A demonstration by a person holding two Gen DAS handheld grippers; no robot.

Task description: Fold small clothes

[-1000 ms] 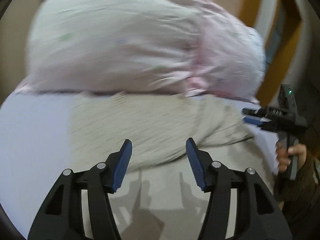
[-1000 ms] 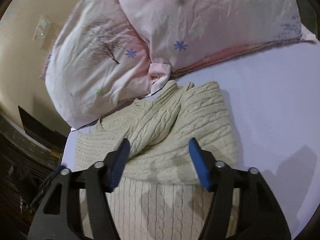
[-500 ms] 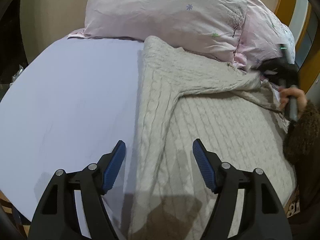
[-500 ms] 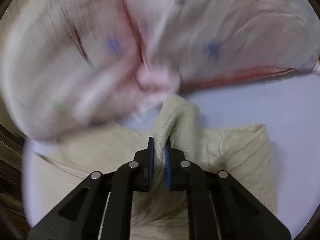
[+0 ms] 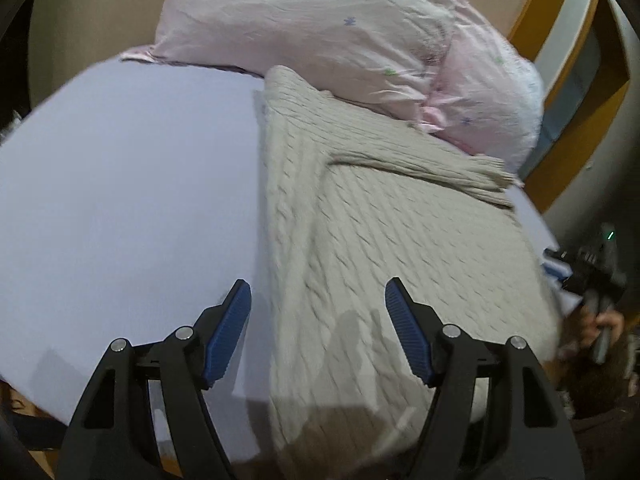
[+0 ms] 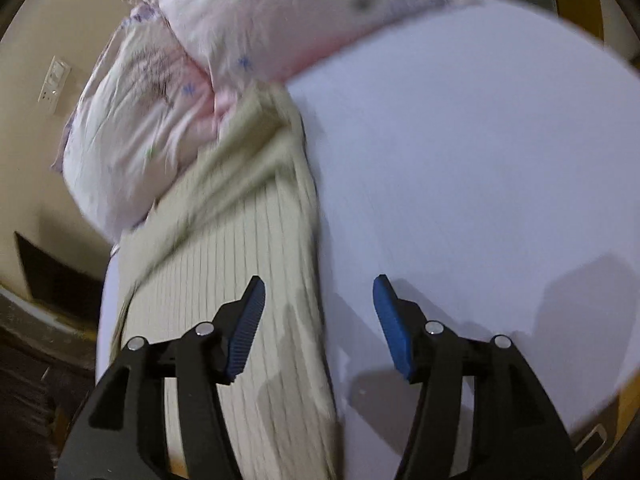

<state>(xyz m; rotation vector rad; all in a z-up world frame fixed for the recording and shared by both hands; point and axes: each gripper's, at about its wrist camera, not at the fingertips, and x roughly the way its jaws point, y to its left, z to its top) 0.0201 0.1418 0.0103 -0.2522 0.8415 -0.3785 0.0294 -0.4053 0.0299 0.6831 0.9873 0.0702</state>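
Observation:
A cream cable-knit sweater lies flat on the pale lilac bed sheet, with one sleeve folded across its upper part. My left gripper is open and empty above the sweater's near left edge. My right gripper is open and empty over the sweater's right edge and the sheet. In the left wrist view the right gripper shows at the far right, held in a hand.
Two pink flowered pillows lie at the head of the bed, touching the sweater's top. A wooden frame stands behind them. The bed's edge and dark floor lie at the left of the right wrist view.
My right gripper held the sleeve half a second ago; it has let go, opened and drawn back to the sweater's right side. The sleeve now lies across the sweater. My left gripper stayed open.

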